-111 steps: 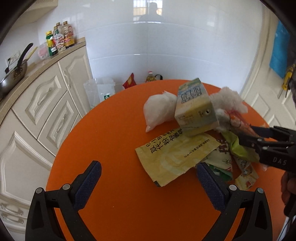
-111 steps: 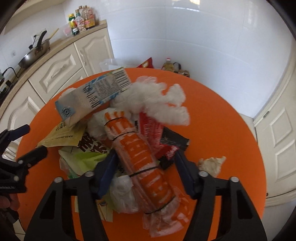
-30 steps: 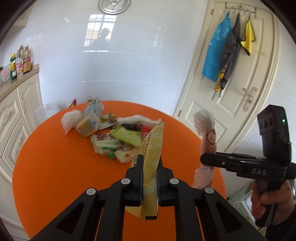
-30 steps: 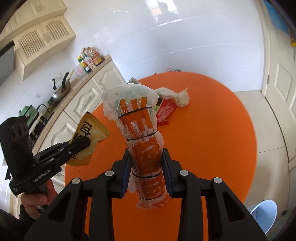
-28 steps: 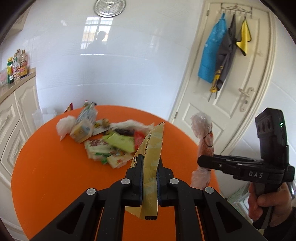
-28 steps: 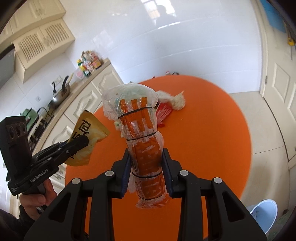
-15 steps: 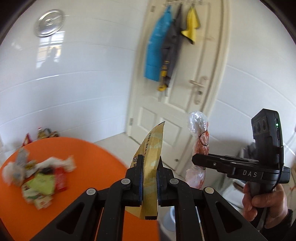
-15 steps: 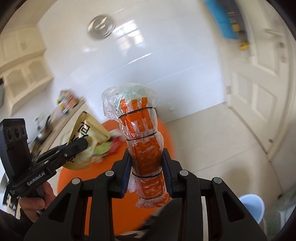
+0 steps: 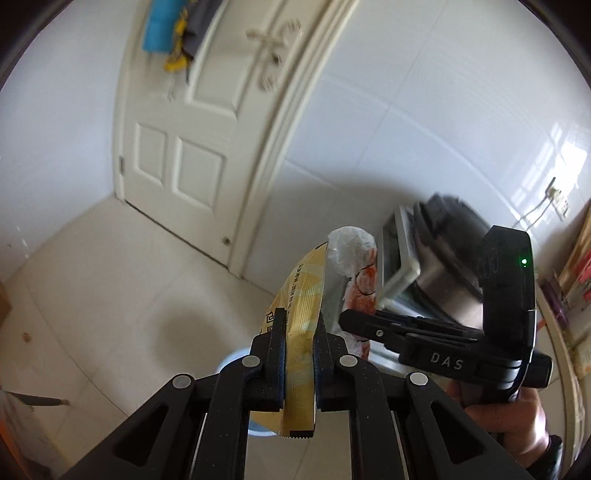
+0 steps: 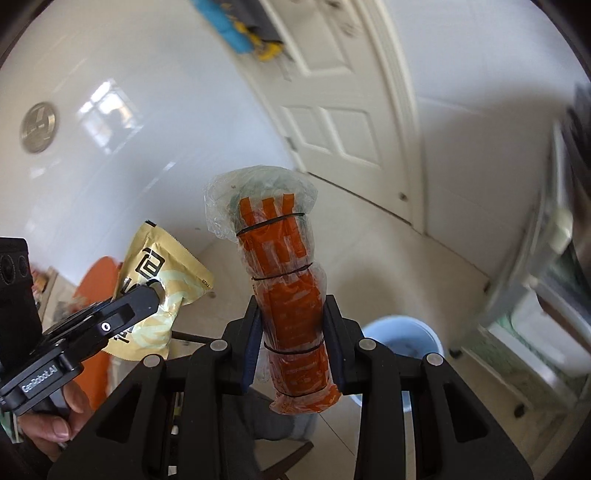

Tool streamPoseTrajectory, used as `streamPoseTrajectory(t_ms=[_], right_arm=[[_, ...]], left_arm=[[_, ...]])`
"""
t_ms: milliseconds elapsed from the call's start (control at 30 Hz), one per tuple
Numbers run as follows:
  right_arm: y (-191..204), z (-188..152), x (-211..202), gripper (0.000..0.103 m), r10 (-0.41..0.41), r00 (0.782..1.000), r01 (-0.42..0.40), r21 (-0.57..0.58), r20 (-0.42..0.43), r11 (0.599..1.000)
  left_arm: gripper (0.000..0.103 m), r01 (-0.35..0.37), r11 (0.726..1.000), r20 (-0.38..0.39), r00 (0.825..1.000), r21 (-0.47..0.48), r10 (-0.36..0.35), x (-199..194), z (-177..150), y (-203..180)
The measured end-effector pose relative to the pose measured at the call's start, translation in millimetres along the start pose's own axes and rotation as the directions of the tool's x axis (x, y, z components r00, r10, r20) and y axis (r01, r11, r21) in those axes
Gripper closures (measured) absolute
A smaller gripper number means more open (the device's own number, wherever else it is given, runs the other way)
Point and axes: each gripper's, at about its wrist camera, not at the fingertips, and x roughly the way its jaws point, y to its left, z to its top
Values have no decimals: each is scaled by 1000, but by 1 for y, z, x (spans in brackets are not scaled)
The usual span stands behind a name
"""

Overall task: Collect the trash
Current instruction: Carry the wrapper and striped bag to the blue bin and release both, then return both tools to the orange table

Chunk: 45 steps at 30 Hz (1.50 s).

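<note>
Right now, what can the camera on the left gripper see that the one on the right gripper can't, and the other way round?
Only the left wrist view shows the door handle and a glowing green light on the right gripper.

Only the right wrist view shows the round metal disc on the wall, a sliver of the orange table, and the whole rim of the pale blue bin.

Both show the white door, the yellow packet clamped in the left gripper, and the orange plastic-wrapped bundle clamped in the right.
</note>
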Motion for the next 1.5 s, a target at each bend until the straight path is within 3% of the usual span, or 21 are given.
streamPoseTrajectory(t_ms=[100, 267, 333, 367, 400, 500, 567, 700, 800, 967, 1133, 1333, 1500], right_arm=[[-31, -8, 29, 72, -28, 999, 31, 57, -47, 998], [-79, -22, 78, 69, -74, 988, 94, 151, -134, 984], [-96, -26, 94, 66, -89, 982, 120, 181, -168, 976], [-103, -28, 100, 64, -93, 978, 130, 198, -184, 972], [-109, -31, 106, 58, -97, 975, 140, 214, -198, 967], [-117, -40, 111, 41, -100, 973, 151, 250, -206, 956], [-119, -43, 112, 30, -104, 973, 156, 256, -205, 954], [-111, -47, 105, 10, -110, 974, 162, 269, -198, 949], [-97, -52, 95, 0, -126, 976, 171, 273, -176, 947], [-59, -49, 75, 0, -134, 982, 165, 256, -133, 952], [2, -38, 45, 0, -115, 992, 124, 173, -57, 977], [94, -23, 12, 0, -45, 999, 43, 38, 30, 998], [171, -18, -11, 0, 36, 996, -29, -78, 83, 997]], left_arm=[[96, 27, 1000, -95, 995, -12, -28, 64, 6, 16], [92, 37, 999, -232, 972, -5, -37, 154, 17, 37], [86, 28, 1000, -276, 961, -4, -28, 181, 23, 47], [70, 19, 1000, -301, 953, -2, -19, 192, 24, 52], [50, 4, 1000, -318, 948, -3, -5, 202, 23, 57], [34, -22, 1000, -295, 955, -10, 18, 204, 26, 67], [26, -54, 999, -303, 952, -4, 51, 202, 29, 70], [24, -125, 992, -289, 949, 22, 127, 190, 31, 71], [20, -182, 983, -247, 951, 39, 186, 165, 27, 62], [16, -266, 962, -151, 950, 67, 274, 116, 19, 41], [12, -321, 947, -36, 946, 35, 322, 41, 6, 36], [6, -391, 920, 102, 914, -33, 392, -60, -10, 44], [3, -445, 887, 180, 869, -123, 461, -131, -29, 52]])
